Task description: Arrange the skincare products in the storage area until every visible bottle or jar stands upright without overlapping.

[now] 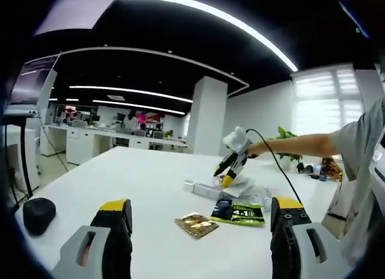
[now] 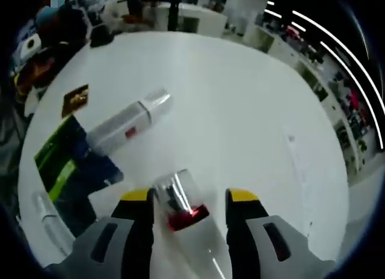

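Barely begun, I'd say: the bottles [image 2: 129,124] lie flat on the white bench [image 2: 240,110], the right gripper [image 2: 189,199] has its jaws wide around a clear bottle [image 2: 180,201], not yet closed, and the left gripper [image 1: 201,210] hangs open, empty.

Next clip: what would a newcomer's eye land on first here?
In the right gripper view, the right gripper stands open around a clear bottle with a red band lying on the white table. Beside it lies a white tube with a clear cap. In the left gripper view, a green and black sachet lies ahead.
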### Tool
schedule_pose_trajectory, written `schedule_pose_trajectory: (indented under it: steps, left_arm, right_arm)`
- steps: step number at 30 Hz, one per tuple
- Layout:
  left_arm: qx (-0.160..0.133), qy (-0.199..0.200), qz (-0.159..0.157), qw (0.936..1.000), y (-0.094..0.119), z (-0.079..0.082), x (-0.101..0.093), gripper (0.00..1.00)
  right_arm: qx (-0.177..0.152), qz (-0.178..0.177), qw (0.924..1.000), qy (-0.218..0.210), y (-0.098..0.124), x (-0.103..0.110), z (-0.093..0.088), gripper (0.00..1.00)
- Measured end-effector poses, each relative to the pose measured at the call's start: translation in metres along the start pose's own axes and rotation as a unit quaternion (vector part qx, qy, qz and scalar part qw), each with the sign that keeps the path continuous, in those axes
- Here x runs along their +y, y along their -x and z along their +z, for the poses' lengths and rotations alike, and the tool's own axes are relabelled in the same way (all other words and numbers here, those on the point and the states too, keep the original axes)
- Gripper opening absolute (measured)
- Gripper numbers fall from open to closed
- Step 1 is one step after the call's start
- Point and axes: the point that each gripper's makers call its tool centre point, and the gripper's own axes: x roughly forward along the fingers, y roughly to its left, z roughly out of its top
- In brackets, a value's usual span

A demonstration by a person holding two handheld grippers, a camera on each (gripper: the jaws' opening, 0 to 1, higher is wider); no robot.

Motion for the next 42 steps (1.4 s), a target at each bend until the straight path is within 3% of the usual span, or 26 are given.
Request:
schedule_pose_trajectory:
  steps: [3, 8, 15, 21, 29, 33, 34, 38, 42]
  left_arm:
    - [0.004, 0.001, 0.004, 1.0, -0.001, -0.002, 0.002, 0.99]
    - [0.001, 0.004, 0.005, 1.0, 0.0, -0.001, 0.004, 0.99]
    - [0.005, 0.006, 0.005, 1.0, -0.001, -0.004, 0.005, 0.98]
    - [0.01, 0.008, 0.006, 0.9999, 0.003, -0.007, 0.006, 0.98]
    - [0.004, 0.005, 0.01, 0.9999, 0.008, 0.0, 0.008, 0.98]
    - [0.003, 0.003, 0.007, 1.0, 0.007, 0.001, 0.005, 0.98]
    - [0.003, 0.002, 0.005, 1.0, 0.007, 0.001, 0.003, 0.98]
    - [0.004, 0.001, -0.001, 1.0, 0.004, 0.001, -0.001, 0.98]
    - [0.001, 0.006, -0.007, 1.0, -0.001, 0.001, -0.003, 0.98]
  right_arm:
    - [0.033, 0.015, 0.9993, 0.012, -0.005, 0.002, -0.006, 0.42]
    - [0.04, 0.02, 0.9985, 0.03, -0.007, 0.003, 0.002, 0.33]
    - [0.093, 0.028, 0.9943, 0.044, -0.009, 0.006, 0.003, 0.31]
    - [0.101, 0.032, 0.9921, 0.068, -0.004, 0.008, 0.002, 0.28]
    - [0.015, -0.009, 0.9996, 0.024, 0.026, -0.01, 0.018, 0.26]
    - [-0.034, -0.041, 0.9985, -0.011, 0.05, -0.025, 0.021, 0.26]
    - [-0.065, -0.058, 0.9958, -0.03, 0.061, -0.035, 0.022, 0.25]
    - [-0.128, -0.098, 0.9846, -0.068, 0.086, -0.051, 0.021, 0.25]
    - [-0.216, -0.149, 0.957, -0.124, 0.116, -0.068, 0.012, 0.25]
